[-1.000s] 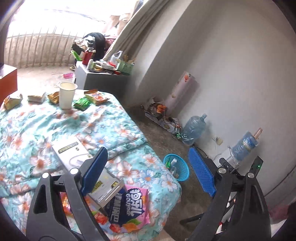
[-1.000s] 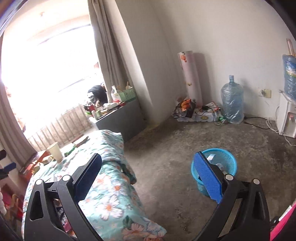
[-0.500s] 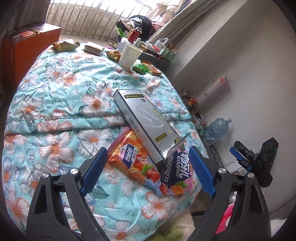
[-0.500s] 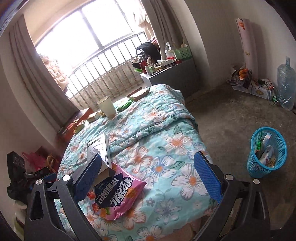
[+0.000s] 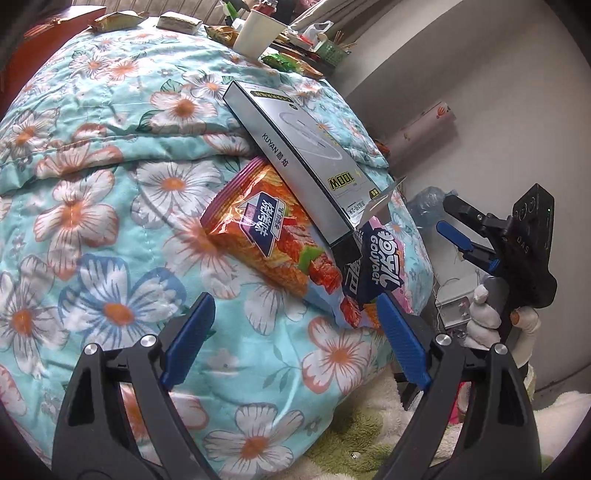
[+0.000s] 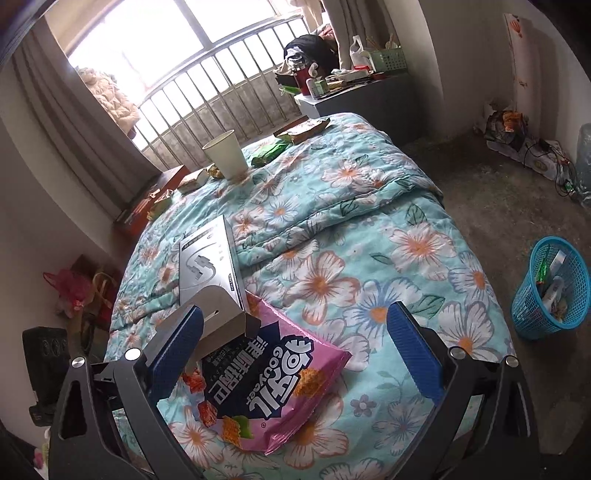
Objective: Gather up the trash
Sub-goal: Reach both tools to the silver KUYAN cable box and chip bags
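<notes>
On the floral bed lie an orange snack bag (image 5: 266,236), a pink and navy snack bag (image 6: 266,384) (image 5: 373,273), and a long silver box (image 5: 303,155) (image 6: 210,269) resting across both bags. My left gripper (image 5: 295,339) is open and empty, just short of the orange bag. My right gripper (image 6: 295,354) is open and empty, with the pink bag between its fingers; it also shows in the left wrist view (image 5: 465,236). A blue trash basket (image 6: 554,284) with some trash stands on the floor to the right of the bed.
A paper cup (image 6: 225,155) (image 5: 258,33) and several small wrappers (image 6: 269,151) lie at the bed's far end. A cluttered grey cabinet (image 6: 362,96) stands by the window. A water jug (image 6: 583,158) and cables (image 6: 554,162) lie by the wall.
Both grippers have swung from the floor and basket toward the bed and come in close to the snack bags and box. Both stay open.
</notes>
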The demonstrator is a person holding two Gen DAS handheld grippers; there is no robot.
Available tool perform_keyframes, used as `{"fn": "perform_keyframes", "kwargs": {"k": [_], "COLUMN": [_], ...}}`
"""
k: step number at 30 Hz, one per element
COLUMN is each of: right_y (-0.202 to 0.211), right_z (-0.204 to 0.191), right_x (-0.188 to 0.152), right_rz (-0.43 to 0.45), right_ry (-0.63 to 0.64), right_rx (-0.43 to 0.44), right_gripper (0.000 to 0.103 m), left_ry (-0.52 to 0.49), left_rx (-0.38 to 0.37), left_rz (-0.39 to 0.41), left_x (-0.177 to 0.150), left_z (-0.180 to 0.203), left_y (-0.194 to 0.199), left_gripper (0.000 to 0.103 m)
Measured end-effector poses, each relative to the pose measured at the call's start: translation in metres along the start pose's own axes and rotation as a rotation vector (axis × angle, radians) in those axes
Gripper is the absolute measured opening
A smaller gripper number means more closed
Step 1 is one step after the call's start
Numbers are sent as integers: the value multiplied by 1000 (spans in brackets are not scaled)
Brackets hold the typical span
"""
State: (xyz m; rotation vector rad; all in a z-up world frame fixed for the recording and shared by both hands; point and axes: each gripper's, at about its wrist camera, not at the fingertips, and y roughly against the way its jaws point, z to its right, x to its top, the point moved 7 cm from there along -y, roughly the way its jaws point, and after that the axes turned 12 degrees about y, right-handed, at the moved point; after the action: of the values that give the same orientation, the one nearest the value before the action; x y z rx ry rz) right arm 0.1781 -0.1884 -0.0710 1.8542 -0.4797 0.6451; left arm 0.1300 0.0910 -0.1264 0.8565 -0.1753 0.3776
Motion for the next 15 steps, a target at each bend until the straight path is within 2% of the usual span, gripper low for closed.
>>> {"fn": "perform_keyframes", "kwargs": {"k": [2, 6, 11, 15], "right_y": [-4, -6, -6, -9], "right_z": [2, 2, -2, -6], "right_x": [-1, 0, 4, 13], "right_rz": [-12, -15, -6, 8], "right_ry": [-18, -45, -41, -79], "right_rx": [0, 25, 32, 124], "right_gripper": [97, 97, 97, 91], "left_ry": [-2, 2, 38, 43], "left_rx": [-10, -57, -192, -227], "left_rz": [-19, -9, 50, 79], "left_x": [-4, 0, 35, 62], "left_z": [-1, 2, 18, 33], "left_y": [-4, 0, 15, 17], "left_gripper": [79, 76, 76, 74]}}
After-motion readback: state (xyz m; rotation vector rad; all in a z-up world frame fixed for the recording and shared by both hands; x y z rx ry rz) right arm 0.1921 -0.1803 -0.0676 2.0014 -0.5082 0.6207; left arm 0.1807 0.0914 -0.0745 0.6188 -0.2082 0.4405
